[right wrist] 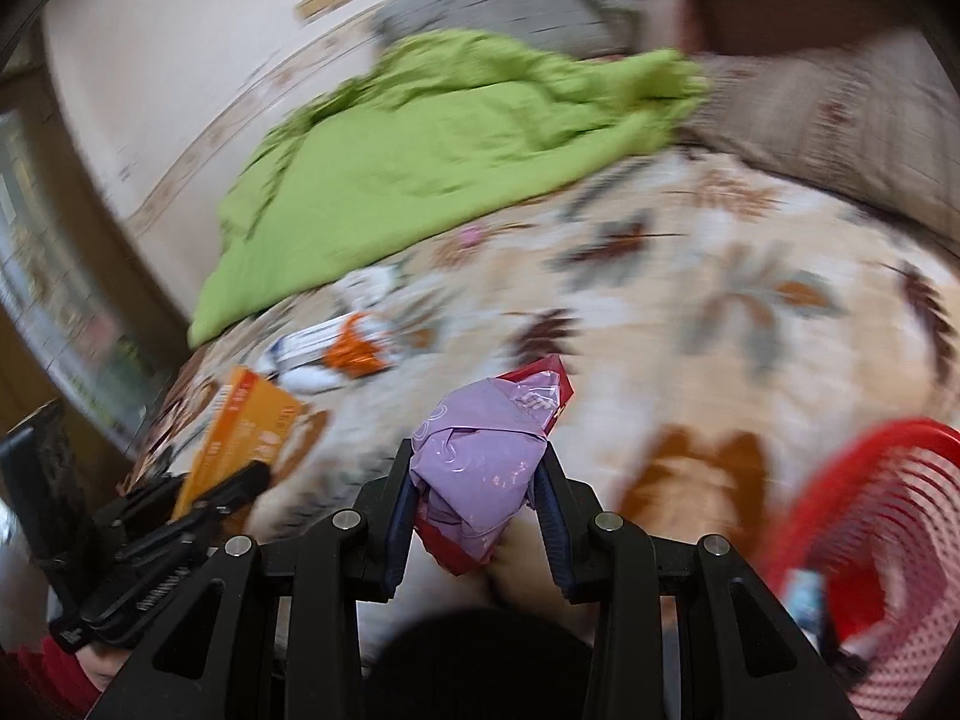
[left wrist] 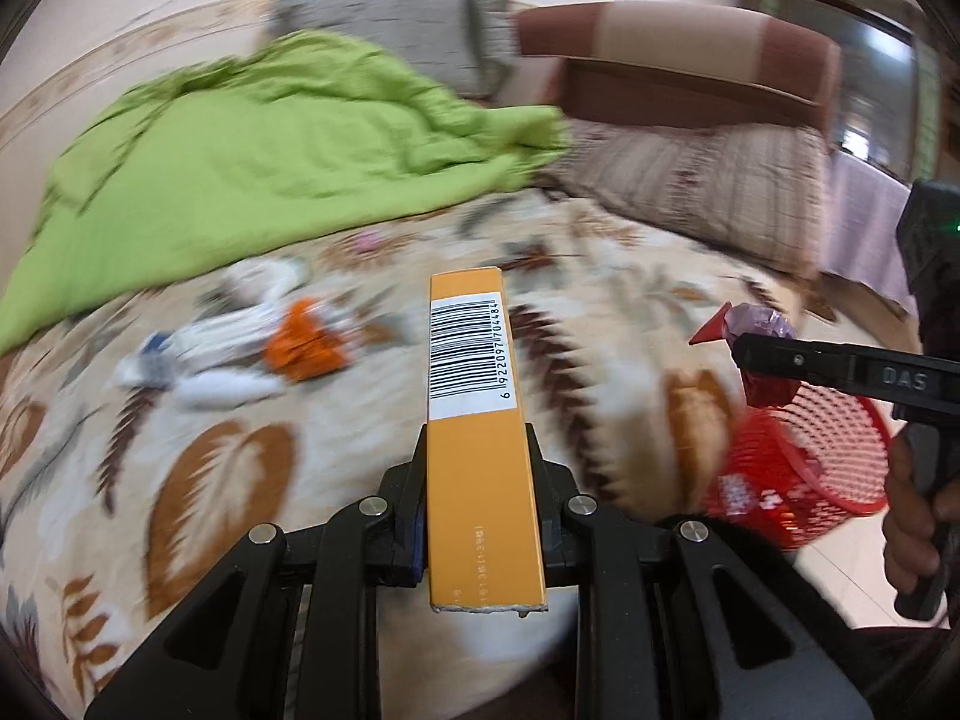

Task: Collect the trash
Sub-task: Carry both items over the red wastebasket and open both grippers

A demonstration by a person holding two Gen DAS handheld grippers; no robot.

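My left gripper (left wrist: pixel 477 438) is shut on a long orange box (left wrist: pixel 474 408) with a barcode and holds it above the bed. It also shows in the right wrist view (right wrist: pixel 240 438) at lower left. My right gripper (right wrist: pixel 477 462) is shut on a crumpled purple and red wrapper (right wrist: pixel 486 462), which also shows in the left wrist view (left wrist: pixel 759 330) at the right. A red mesh basket (left wrist: pixel 834 450) stands at the bed's right side, below the right gripper, and shows in the right wrist view (right wrist: pixel 870 516). More trash, a white and orange pile (left wrist: pixel 240 354), lies on the bed.
A leaf-patterned bedspread (left wrist: pixel 600 276) covers the bed. A green blanket (left wrist: pixel 252 162) is bunched at the far left. Pillows (left wrist: pixel 690 180) and a brown headboard (left wrist: pixel 678 54) lie at the back. The basket holds some wrappers (left wrist: pixel 744 492).
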